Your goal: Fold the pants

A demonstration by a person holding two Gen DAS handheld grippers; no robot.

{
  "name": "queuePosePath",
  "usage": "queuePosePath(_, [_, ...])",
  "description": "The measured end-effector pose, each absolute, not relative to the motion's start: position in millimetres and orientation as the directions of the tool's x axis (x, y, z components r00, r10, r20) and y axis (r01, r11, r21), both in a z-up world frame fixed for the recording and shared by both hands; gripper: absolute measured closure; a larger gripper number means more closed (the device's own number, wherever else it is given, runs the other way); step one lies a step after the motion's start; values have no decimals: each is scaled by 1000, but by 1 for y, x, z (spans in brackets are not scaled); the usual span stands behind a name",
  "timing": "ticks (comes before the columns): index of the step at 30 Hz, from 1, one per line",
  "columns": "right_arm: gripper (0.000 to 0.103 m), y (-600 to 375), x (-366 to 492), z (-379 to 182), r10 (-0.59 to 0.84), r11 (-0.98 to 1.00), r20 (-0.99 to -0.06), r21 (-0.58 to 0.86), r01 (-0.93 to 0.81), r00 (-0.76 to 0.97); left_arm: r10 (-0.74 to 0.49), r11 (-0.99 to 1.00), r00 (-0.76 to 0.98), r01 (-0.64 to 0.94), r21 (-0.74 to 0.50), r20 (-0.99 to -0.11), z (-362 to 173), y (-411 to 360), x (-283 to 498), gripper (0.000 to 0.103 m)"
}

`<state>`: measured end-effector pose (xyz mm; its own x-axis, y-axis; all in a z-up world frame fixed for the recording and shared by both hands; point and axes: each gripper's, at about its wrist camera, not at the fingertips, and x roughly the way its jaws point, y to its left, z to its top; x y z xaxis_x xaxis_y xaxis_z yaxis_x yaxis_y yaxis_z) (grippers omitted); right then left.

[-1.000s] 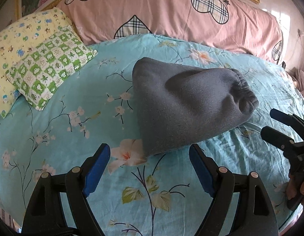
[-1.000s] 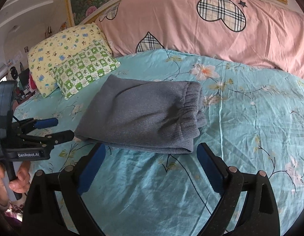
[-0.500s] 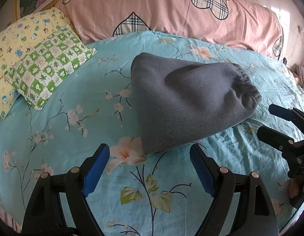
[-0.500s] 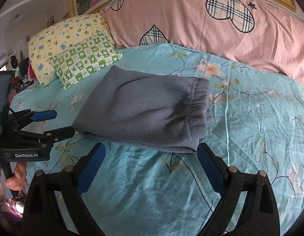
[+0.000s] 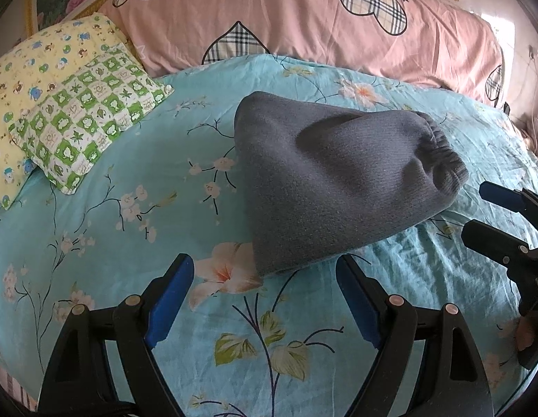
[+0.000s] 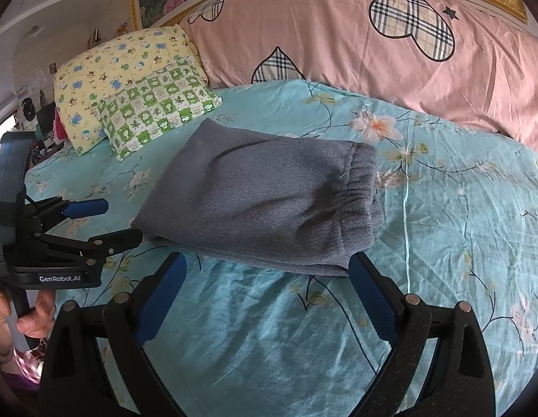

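Observation:
The grey pants (image 5: 331,187) lie folded into a compact stack on the turquoise floral bed sheet (image 5: 130,208), with the elastic waistband at the right end. They also show in the right wrist view (image 6: 265,205). My left gripper (image 5: 265,278) is open and empty, just short of the stack's near left corner. It also shows in the right wrist view (image 6: 121,220), at the left beside the stack. My right gripper (image 6: 265,278) is open and empty, just in front of the stack's near edge. It also shows at the right edge of the left wrist view (image 5: 474,212).
A long pink pillow with plaid hearts (image 5: 321,21) lies along the back of the bed. A yellow pillow (image 6: 119,69) and a green checked pillow (image 6: 157,104) lie at the back left. A framed picture hangs above.
Both grippers have edged slightly closer to the pants. The folded stack has not moved and both grippers stay open.

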<state>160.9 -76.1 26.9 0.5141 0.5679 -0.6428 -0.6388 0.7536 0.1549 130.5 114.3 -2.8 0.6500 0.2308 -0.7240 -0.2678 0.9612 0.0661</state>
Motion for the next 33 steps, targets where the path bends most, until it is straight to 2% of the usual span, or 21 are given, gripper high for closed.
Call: queuePosePath(33, [6,-74,167,30,583,745,-623,155,-649,522,232,965,667,-252,79,-708,3,107,130,18])
